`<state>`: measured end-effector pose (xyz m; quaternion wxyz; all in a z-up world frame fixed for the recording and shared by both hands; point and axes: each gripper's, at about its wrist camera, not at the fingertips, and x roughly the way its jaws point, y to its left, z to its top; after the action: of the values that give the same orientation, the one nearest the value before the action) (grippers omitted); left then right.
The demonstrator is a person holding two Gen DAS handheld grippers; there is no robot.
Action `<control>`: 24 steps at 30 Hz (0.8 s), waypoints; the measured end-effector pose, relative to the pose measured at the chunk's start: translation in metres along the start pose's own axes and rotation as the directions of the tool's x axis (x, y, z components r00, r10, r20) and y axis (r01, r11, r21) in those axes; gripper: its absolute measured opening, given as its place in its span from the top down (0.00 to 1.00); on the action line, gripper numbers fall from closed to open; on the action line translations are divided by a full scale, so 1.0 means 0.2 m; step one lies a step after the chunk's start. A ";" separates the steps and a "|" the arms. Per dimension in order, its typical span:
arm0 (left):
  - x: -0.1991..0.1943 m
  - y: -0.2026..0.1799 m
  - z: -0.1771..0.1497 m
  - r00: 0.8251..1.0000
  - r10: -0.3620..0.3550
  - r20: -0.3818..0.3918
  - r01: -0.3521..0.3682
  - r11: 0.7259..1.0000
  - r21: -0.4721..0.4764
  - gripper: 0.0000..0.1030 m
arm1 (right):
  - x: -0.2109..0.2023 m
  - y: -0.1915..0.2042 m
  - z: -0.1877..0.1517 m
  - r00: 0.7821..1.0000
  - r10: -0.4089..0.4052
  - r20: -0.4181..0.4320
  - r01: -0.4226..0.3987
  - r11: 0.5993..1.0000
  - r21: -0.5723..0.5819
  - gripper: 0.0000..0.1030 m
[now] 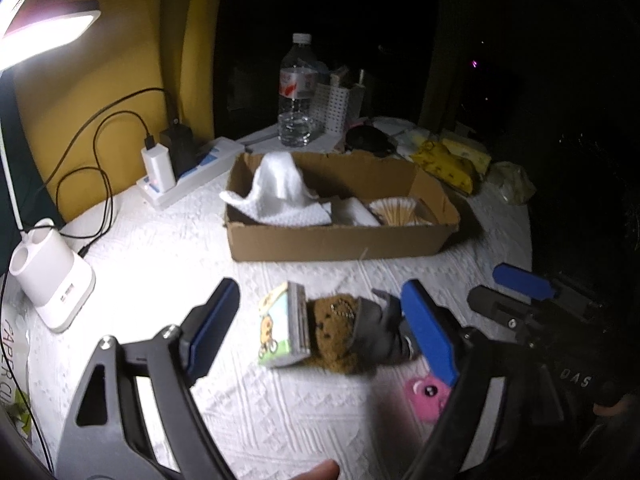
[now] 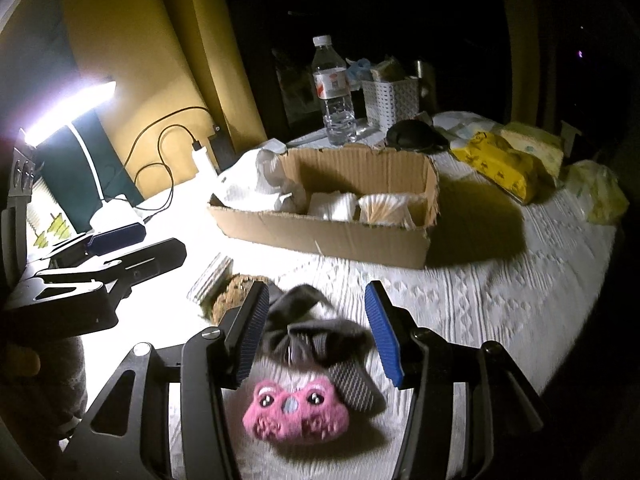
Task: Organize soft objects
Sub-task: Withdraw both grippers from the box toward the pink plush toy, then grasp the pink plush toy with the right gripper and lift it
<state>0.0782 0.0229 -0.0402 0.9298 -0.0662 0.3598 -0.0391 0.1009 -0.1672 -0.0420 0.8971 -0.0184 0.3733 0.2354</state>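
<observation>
A brown plush toy (image 1: 336,334) with a picture card (image 1: 280,326) and a grey cloth (image 1: 382,332) lies on the white tablecloth between the open fingers of my left gripper (image 1: 320,332). A pink plush face (image 2: 296,412) lies just below my open right gripper (image 2: 316,332), whose fingers straddle the grey cloth (image 2: 312,332). The pink plush (image 1: 426,394) also shows in the left wrist view. A cardboard box (image 1: 340,236) behind holds a white cloth (image 1: 280,184), pads and cotton swabs (image 1: 396,212). Both grippers are empty.
A power strip with chargers (image 1: 180,176) and a white holder (image 1: 52,288) stand at the left under a bright lamp (image 1: 44,32). A water bottle (image 1: 296,92), white basket (image 2: 392,100), black item (image 2: 414,134) and yellow tissue packs (image 2: 504,164) sit behind the box.
</observation>
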 end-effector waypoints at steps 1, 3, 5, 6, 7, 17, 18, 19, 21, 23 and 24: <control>-0.01 -0.01 -0.01 1.000 -0.002 0.000 0.002 1.000 0.002 0.18 | 0.00 0.00 -0.02 1.000 -0.002 -0.004 0.002 1.000 0.000 0.49; -0.02 -0.02 -0.04 1.000 -0.005 -0.002 0.005 1.000 0.008 0.18 | -0.02 0.02 -0.05 1.000 -0.005 -0.009 0.005 1.000 -0.004 0.49; -0.03 -0.02 -0.07 1.000 -0.005 -0.001 0.005 1.000 0.005 0.18 | -0.03 0.03 -0.08 1.000 -0.007 -0.011 0.007 1.000 -0.007 0.49; -0.04 -0.02 -0.09 1.000 -0.005 -0.001 0.005 1.000 0.001 0.18 | -0.03 0.03 -0.08 1.000 -0.008 -0.012 0.008 1.000 -0.006 0.49; -0.04 -0.03 -0.10 1.000 -0.007 -0.003 0.007 1.000 -0.002 0.18 | -0.04 0.04 -0.09 1.000 -0.011 -0.012 0.011 1.000 -0.006 0.49; -0.06 -0.05 -0.23 0.999 -0.015 -0.042 0.015 1.000 0.007 0.18 | -0.02 0.07 -0.24 0.998 -0.010 -0.060 0.010 1.000 0.012 0.43; -0.06 -0.05 -0.24 0.999 -0.013 -0.045 0.014 1.000 0.006 0.18 | -0.01 0.07 -0.26 0.998 -0.010 -0.068 0.011 1.000 0.011 0.43; -0.06 -0.04 -0.25 0.999 -0.011 -0.048 0.012 1.000 0.006 0.18 | -0.01 0.07 -0.27 0.997 -0.012 -0.076 0.013 1.000 0.008 0.43; -0.06 -0.04 -0.26 0.998 -0.009 -0.054 0.009 1.000 0.003 0.18 | 0.01 0.08 -0.30 0.995 -0.016 -0.094 0.016 1.000 -0.001 0.42; -0.06 -0.04 -0.28 0.998 -0.009 -0.059 0.009 1.000 0.002 0.18 | 0.04 0.08 -0.32 0.993 -0.017 -0.115 0.017 1.000 -0.001 0.42; -0.06 -0.04 -0.29 0.998 -0.008 -0.063 0.008 1.000 0.002 0.18 | 0.05 0.08 -0.34 0.992 -0.014 -0.126 0.014 1.000 0.002 0.42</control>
<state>0.0312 0.0113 -0.0734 0.9179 -0.0655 0.3887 -0.0453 0.0565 -0.1633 -0.0954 0.8734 -0.0347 0.4295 0.2271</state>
